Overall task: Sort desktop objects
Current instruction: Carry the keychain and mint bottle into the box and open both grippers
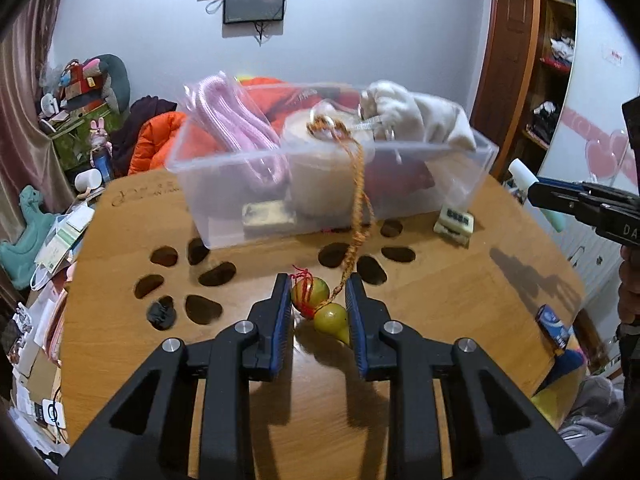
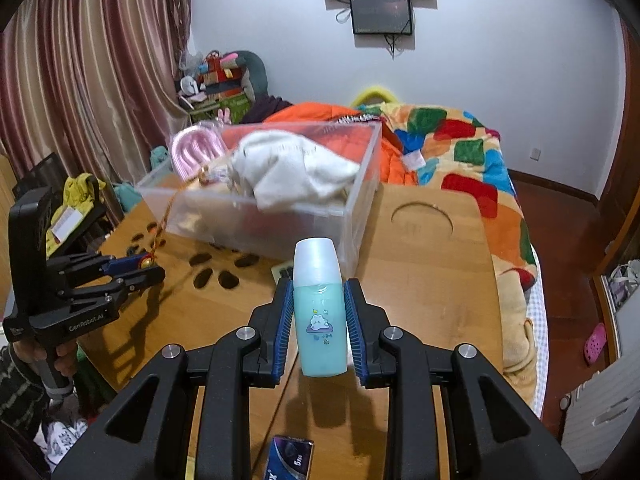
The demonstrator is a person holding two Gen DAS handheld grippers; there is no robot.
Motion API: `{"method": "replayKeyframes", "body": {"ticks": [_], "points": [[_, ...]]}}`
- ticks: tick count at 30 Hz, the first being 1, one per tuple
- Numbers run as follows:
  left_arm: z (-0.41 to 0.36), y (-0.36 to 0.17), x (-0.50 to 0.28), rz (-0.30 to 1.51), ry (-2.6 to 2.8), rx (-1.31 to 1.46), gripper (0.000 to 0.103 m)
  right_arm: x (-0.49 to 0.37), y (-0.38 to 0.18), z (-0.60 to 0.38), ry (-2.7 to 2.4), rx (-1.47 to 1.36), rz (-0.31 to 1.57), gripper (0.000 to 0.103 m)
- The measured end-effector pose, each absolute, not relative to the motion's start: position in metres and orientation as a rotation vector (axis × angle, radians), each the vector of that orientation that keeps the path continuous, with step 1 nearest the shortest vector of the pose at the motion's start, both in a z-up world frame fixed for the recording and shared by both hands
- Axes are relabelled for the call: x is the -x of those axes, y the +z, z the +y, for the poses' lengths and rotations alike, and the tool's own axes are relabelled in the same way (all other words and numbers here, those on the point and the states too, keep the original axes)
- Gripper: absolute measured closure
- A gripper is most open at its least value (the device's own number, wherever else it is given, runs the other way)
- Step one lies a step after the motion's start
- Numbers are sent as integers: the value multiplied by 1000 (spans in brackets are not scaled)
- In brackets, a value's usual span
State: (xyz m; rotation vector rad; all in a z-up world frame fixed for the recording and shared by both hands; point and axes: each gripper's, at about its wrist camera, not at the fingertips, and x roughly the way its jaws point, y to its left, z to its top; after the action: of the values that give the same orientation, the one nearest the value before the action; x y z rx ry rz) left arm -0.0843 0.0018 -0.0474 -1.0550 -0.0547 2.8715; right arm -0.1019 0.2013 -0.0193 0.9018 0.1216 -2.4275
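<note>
My right tool [image 2: 318, 308] clamps the teal bottle [image 2: 320, 320], my left tool [image 1: 318, 308] pinches the gourd charm [image 1: 320, 308], its cord [image 1: 360, 200] blurring toward twelve o'clock.

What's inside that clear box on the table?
The box holds a white cloth, pink rope, a cream roll and an orange cord's end. Anything beneath them is hidden.

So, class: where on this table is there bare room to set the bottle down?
Bare wood lies right of the clear bin, around the carved circle up to the blanket. The strip between the grippers is free too. Crowded: by the dark cut-outs, gourd charm and blue packet.
</note>
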Motion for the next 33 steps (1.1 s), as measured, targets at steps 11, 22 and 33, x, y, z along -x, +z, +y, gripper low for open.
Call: {"method": "replayKeyframes", "body": {"ticks": [11,22,33], "points": [[-15,-8,84,-91,2954,904,76,107,4,192,-2440,-817,105,80],[-29,12,103,-76,2984,817,76,117,19,169,-2431,-763,120,80],[-39,5,134,-90,2976,855,76,149,8,162,-2470,-813,147,80]]}}
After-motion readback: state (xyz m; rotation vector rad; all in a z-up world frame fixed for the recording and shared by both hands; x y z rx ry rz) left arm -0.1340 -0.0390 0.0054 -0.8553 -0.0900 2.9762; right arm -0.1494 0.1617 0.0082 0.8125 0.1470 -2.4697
